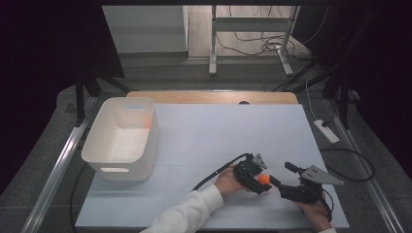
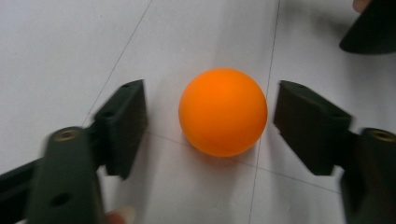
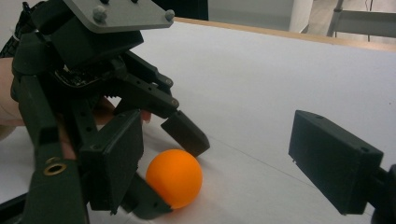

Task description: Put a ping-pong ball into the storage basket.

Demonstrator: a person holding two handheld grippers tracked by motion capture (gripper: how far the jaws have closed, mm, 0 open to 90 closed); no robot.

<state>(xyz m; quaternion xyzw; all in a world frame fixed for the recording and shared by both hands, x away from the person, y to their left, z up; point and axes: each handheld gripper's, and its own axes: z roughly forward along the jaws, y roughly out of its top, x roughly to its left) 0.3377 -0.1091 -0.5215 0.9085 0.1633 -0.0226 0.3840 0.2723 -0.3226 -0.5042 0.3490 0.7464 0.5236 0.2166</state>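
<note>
An orange ball (image 1: 265, 179) rests on the white table sheet near the front right. My left gripper (image 1: 259, 176) reaches in from the left and stands open around it. In the left gripper view the ball (image 2: 223, 112) lies between the two jaws with a gap on each side, touching neither. My right gripper (image 1: 283, 175) is just right of the ball, open wide and holding nothing. In the right gripper view the ball (image 3: 174, 178) sits near the left jaw, between the left gripper's fingers (image 3: 187, 134).
A white plastic bin (image 1: 121, 138) stands at the table's left side. The white sheet (image 1: 228, 126) lies bare between bin and grippers. A wooden table edge (image 1: 209, 97) runs along the back. A power strip (image 1: 326, 131) and cables lie on the floor at right.
</note>
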